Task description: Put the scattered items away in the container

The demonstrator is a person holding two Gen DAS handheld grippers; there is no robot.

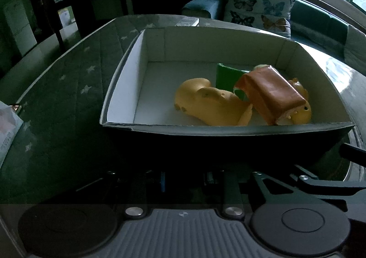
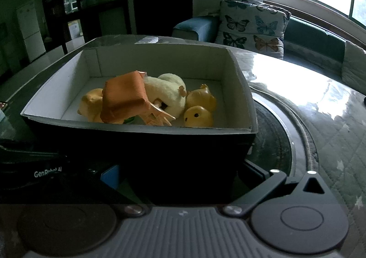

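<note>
Task near completion: ahead of both tongs, the container (image 2: 137, 134) on the worktop (image 2: 297, 102) holds the orange packet (image 2: 124, 95), green item (image 1: 225, 76) and yellow toys (image 2: 199, 116); no scattered items visible; tong states cannot be told.

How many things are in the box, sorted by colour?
Yellow toys: 3, one large, two small chick-like ones
Cream plush toy: 1
Orange-brown packet: 1
Green item: 1
Total: 6 visible inside the box; anything buried underneath cannot be seen.
</note>
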